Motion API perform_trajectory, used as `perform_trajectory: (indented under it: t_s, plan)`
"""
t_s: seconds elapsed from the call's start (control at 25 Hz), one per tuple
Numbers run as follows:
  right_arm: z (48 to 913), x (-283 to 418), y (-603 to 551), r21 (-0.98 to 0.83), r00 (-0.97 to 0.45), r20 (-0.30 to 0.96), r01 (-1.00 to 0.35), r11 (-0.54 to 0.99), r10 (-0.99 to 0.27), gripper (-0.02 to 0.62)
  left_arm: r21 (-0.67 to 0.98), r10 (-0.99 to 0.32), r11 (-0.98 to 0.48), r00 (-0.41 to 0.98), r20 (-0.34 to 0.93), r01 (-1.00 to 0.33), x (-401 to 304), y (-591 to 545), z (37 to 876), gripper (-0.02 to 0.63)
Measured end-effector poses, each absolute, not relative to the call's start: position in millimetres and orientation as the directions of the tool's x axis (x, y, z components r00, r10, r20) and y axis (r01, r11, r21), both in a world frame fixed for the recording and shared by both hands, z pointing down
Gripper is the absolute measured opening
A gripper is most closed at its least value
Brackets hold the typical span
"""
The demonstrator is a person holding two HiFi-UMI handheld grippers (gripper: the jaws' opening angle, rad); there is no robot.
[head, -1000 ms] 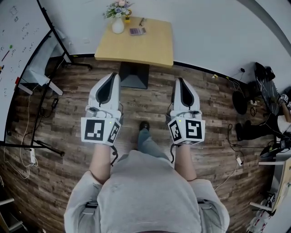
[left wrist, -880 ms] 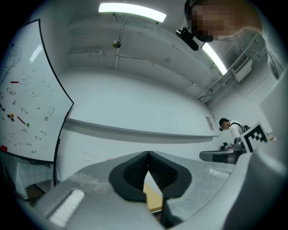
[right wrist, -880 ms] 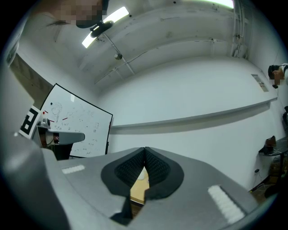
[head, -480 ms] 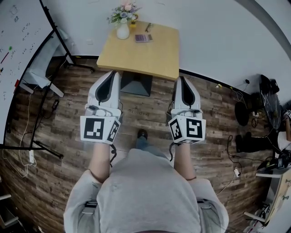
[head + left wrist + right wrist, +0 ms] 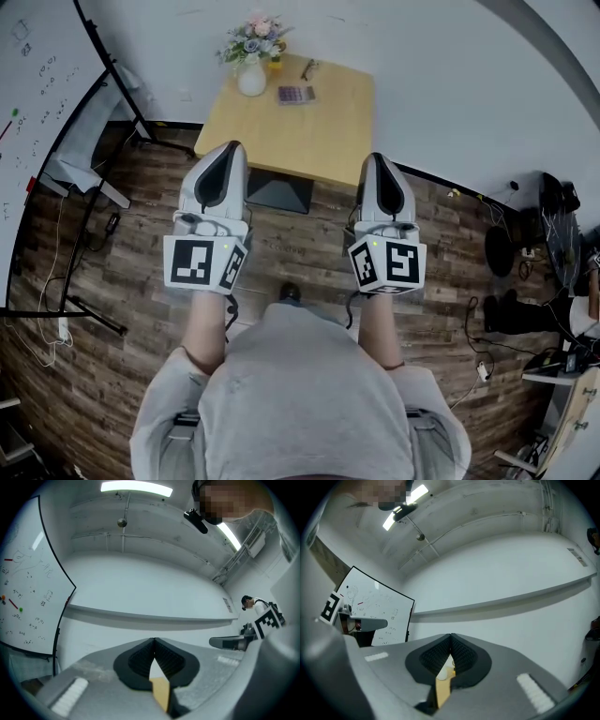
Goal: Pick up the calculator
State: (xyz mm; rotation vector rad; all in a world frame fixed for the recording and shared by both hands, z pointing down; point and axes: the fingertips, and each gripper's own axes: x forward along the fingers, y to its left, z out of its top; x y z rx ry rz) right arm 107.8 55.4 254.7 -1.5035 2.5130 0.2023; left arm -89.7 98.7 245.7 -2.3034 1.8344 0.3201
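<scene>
The table [image 5: 314, 136] sits in the upper middle of the head view, its pale wooden top mostly bare. Below it come the left gripper [image 5: 229, 148] and right gripper [image 5: 375, 159], side by side over the wood floor. Both have their jaws pressed together with nothing between them, as the left gripper view [image 5: 153, 640] and right gripper view [image 5: 451, 634] each confirm. At the table's far left corner stands a white vase of flowers [image 5: 251, 79]. Just right of it, apart from it, the calculator [image 5: 295, 94] lies flat near the far edge. It looks like a light, stiff plastic slab with a slick shell. Its low profile suggests the jaws would have to open and take it across its two long edges, close to the tabletop, without bumping the vase. Its keys, thickness and any tilt are too small to make out here. Both gripper views aim high at wall and ceiling, showing only a sliver of table under the tips and no calculator. A small dark thing [image 5: 307, 67] beyond it cannot be identified.
</scene>
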Motion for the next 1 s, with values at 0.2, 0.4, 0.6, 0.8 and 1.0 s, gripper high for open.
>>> perform_trajectory:
  t_s: [0.2, 0.4, 0.6, 0.8, 1.0]
  plan:
    - [255, 109, 21, 0.011, -0.469, -0.244, -0.877, 0.481, -0.849, 0.000, -0.014, -0.937, -0.217, 0.212, -0.277, -0.976, -85, 66, 246, 0.006]
    - [254, 110, -8, 0.010, -0.484, -0.243, -0.868, 0.497, -0.841, 0.000, -0.013, -0.941, -0.204, 0.199, -0.273, -0.979, -82, 39, 247, 0.006]
    - [257, 111, -29, 0.012, -0.504, -0.240, -0.856, 0.517, -0.829, 0.000, -0.013, -0.944, -0.188, 0.184, -0.272, -0.982, -79, 20, 248, 0.006]
    - [262, 108, -42, 0.015, -0.527, -0.227, -0.843, 0.538, -0.819, 0.000, -0.001, -0.949, -0.178, 0.172, -0.264, -0.984, -78, 11, 255, 0.006]
    - [271, 103, -52, 0.016, -0.543, -0.211, -0.834, 0.552, -0.813, 0.000, 0.011, -0.956, -0.169, 0.161, -0.244, -0.986, -80, 1, 265, 0.006]
